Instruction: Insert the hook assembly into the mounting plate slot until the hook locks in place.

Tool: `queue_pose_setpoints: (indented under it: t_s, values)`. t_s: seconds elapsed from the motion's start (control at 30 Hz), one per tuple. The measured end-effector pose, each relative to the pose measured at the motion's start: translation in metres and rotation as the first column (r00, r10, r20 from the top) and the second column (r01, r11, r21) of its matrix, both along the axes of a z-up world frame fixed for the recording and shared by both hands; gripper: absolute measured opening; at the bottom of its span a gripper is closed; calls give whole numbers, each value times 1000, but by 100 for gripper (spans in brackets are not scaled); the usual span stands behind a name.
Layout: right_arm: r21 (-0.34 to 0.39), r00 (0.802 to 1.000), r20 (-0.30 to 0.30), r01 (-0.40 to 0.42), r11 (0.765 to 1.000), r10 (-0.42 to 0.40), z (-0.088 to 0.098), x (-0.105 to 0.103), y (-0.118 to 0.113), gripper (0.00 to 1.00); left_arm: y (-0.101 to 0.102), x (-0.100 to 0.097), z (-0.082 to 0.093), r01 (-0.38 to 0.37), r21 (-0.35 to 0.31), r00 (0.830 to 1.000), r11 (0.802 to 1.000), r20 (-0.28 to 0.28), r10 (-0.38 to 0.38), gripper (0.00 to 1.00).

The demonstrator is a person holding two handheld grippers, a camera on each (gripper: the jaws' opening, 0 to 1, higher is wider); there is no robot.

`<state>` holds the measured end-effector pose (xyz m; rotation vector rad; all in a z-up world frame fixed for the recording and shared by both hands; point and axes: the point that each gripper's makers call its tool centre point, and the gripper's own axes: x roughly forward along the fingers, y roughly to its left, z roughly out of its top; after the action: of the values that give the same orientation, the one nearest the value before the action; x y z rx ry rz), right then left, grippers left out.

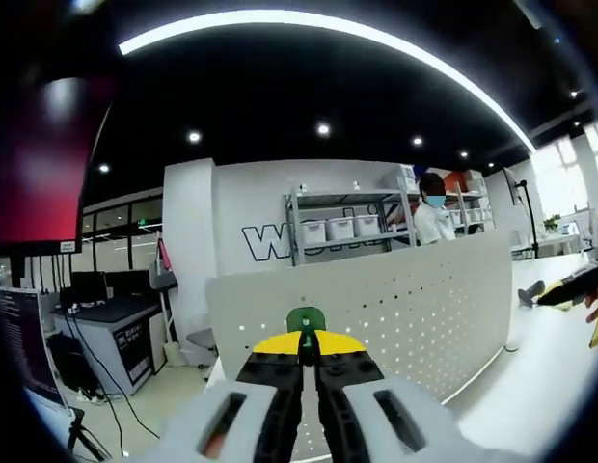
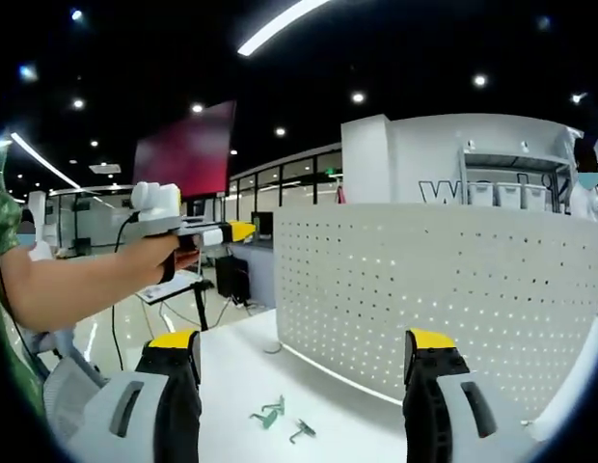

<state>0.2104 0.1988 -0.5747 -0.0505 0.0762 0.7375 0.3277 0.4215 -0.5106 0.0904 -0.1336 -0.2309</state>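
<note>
With the left gripper point(image 1: 309, 349) pinching a green hook piece point(image 1: 305, 319) against the perforated panel point(image 1: 415, 299) and the right gripper point(image 2: 304, 362) spread idle, misalignment risks dropping it.

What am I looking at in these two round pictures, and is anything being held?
A person holds a hand-held gripper in each hand; a fisheye camera rides on each. In the left gripper view, the left hand-held gripper has its yellow-tipped jaws shut on a small green hook piece, raised before a white perforated metal panel. In the right gripper view, the right hand-held gripper is open and empty. Below it, small green hook parts lie on the white tabletop, and the left one enters from the left, with the person's forearm.
</note>
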Motion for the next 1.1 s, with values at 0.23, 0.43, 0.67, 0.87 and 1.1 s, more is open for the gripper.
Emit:
queue_pose_setpoints:
  t_s: [0.23, 0.43, 0.67, 0.87, 1.1]
  values:
    - [-10, 1000, -11, 12, 1000, -12, -4, 7, -6, 88, 5, 21, 8, -58, -9, 998, 998, 35, 58, 3]
    - [-16, 1000, -13, 20, 1000, -20, -4, 12, -11, 88, 11, 42, 8, -86, -27, 995, 996, 40, 87, 3]
    - [-23, 999, -26, 36, 999, -36, -8, 19, -18, 88, 13, 60, 4, -94, -31, 995, 995, 42, 95, 3]
    - [-26, 999, -31, 42, 999, -43, -9, 25, -20, 87, 16, 74, 2, -110, -28, 992, 993, 50, 112, 3]
    - [-27, 998, -37, 48, 998, -49, -12, 29, -20, 87, 19, 81, 3, -122, -38, 990, 992, 72, 125, 3]
